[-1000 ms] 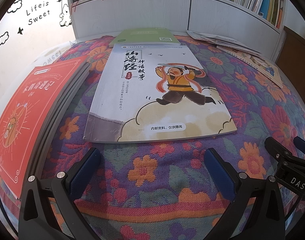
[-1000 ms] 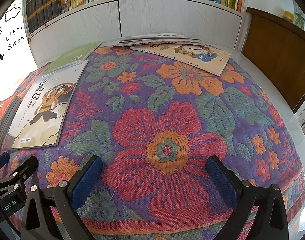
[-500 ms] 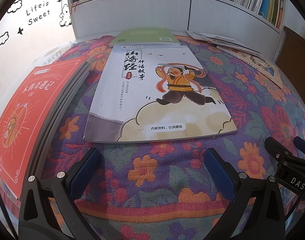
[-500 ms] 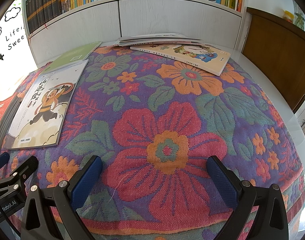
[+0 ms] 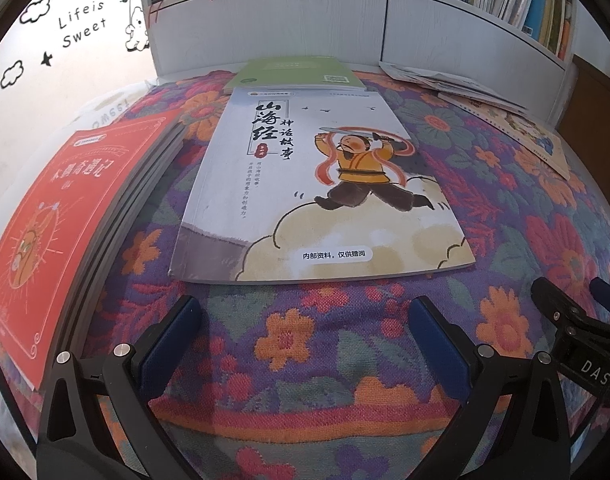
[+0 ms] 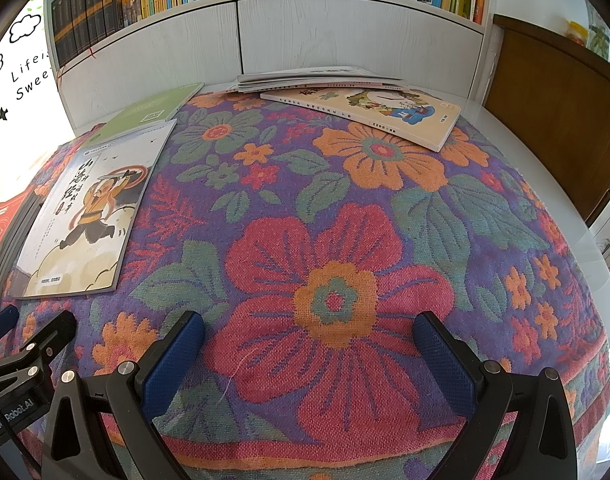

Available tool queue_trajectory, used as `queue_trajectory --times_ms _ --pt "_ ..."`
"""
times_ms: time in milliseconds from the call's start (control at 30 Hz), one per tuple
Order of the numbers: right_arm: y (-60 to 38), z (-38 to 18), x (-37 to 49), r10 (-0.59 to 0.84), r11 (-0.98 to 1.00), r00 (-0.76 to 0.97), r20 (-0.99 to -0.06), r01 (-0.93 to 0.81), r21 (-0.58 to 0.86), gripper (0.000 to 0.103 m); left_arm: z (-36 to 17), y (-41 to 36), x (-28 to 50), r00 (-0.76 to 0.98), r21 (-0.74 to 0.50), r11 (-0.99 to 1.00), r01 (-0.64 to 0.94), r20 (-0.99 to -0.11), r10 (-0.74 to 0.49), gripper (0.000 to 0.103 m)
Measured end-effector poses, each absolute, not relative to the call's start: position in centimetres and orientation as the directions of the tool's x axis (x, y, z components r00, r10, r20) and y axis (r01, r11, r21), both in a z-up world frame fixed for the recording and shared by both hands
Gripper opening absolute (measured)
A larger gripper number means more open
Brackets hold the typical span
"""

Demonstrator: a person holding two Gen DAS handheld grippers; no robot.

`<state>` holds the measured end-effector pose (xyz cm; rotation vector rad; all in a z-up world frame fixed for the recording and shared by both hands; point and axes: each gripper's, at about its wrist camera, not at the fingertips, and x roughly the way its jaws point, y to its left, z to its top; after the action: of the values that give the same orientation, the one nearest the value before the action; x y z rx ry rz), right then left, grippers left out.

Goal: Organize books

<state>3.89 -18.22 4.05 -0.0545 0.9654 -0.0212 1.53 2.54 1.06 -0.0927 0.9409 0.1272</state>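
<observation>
Flat on floral cloth (image 6: 333, 240): one grey storybook (image 5: 321, 192), one green book (image 5: 293, 70), one red book (image 5: 61, 220), one tan book (image 6: 369, 112). Left gripper (image 5: 305, 344) and right gripper (image 6: 309, 356) both spread wide, empty.

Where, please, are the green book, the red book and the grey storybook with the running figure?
green book (image 5: 295, 70): left wrist view, cover middle.
red book (image 5: 61, 216): left wrist view, cover middle.
grey storybook (image 5: 317, 196): left wrist view, cover middle.
</observation>
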Motion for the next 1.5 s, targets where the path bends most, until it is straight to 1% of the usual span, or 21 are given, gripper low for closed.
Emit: queue_trajectory --times_ms 67,133,167,267,333,400,433,533,700,767,900,1000,1167,1333,1500 --pt "-18.2 4.1 3.9 -0.042 0.998 0.569 -0.821 -0.006 -0.056 0.103 1.1 2.7 1.6 0.569 -0.031 0.991 -0.129 -0.821 0.048 0.103" --pt "-18.2 4.1 3.9 -0.042 0.998 0.569 -0.821 -0.006 -0.056 0.103 1.2 2.9 1.6 0.551 -0.037 0.997 -0.070 -0.835 0.008 0.103" --pt "-18.2 4.1 3.9 -0.042 0.998 0.569 -0.821 -0.006 -0.056 0.103 1.2 3.2 1.6 0.552 -0.054 0.996 -0.071 -0.834 -0.006 0.103" --pt "-18.2 4.1 3.9 -0.042 0.998 0.569 -0.821 -0.006 -0.055 0.103 1.3 3.0 2.0 0.511 -0.033 0.999 -0.029 -0.860 -0.014 0.103" --pt "-18.1 4.1 3.9 -0.048 0.998 0.569 -0.821 -0.002 -0.060 0.103 1.6 3.4 2.3 0.482 -0.065 0.997 -0.029 -0.875 -0.043 0.103" --pt "-18.2 4.0 3.9 -0.045 0.998 0.568 -0.822 -0.001 -0.055 0.103 1.8 4.1 2.3 0.496 -0.119 0.991 -0.057 -0.865 -0.075 0.102" --pt "-18.0 4.0 4.1 -0.066 0.998 0.567 -0.821 0.022 -0.065 0.103 1.8 4.4 2.4 0.497 -0.134 0.988 -0.072 -0.864 -0.081 0.102" --pt "-18.0 4.1 4.2 -0.077 0.997 0.567 -0.820 0.050 -0.060 0.103 1.9 4.8 2.7 0.504 -0.149 0.983 -0.110 -0.861 -0.075 0.102" --pt "-18.0 4.1 4.2 -0.076 0.997 0.567 -0.820 0.049 -0.058 0.103 2.1 5.2 2.7 0.509 -0.147 0.980 -0.137 -0.859 -0.058 0.102" --pt "-17.9 4.1 4.2 -0.075 0.997 0.567 -0.820 0.049 -0.058 0.103 2.4 5.3 2.6 0.512 -0.159 0.979 -0.128 -0.856 -0.072 0.102" --pt "-17.8 4.1 4.2 -0.081 0.997 0.568 -0.819 0.049 -0.064 0.103 3.5 6.0 1.9 0.532 -0.107 0.984 -0.142 -0.846 -0.015 0.102" --pt "-17.9 4.1 4.2 -0.077 0.997 0.567 -0.820 0.050 -0.059 0.103 3.6 6.8 2.1 0.533 -0.115 0.985 -0.129 -0.846 -0.030 0.102" --pt "-18.2 4.1 4.1 -0.072 0.997 0.568 -0.820 0.050 -0.053 0.103 3.0 7.6 4.1 0.506 -0.135 0.985 -0.106 -0.860 -0.063 0.102" --pt "-18.1 4.1 4.1 -0.073 0.997 0.567 -0.820 0.050 -0.055 0.103 2.4 8.3 6.0 0.476 -0.059 0.990 -0.128 -0.879 0.009 0.102" --pt "-17.9 4.2 4.4 -0.082 0.996 0.545 -0.835 0.070 -0.053 0.103 2.0 8.7 7.6 0.459 -0.070 0.989 -0.133 -0.888 -0.001 0.102"
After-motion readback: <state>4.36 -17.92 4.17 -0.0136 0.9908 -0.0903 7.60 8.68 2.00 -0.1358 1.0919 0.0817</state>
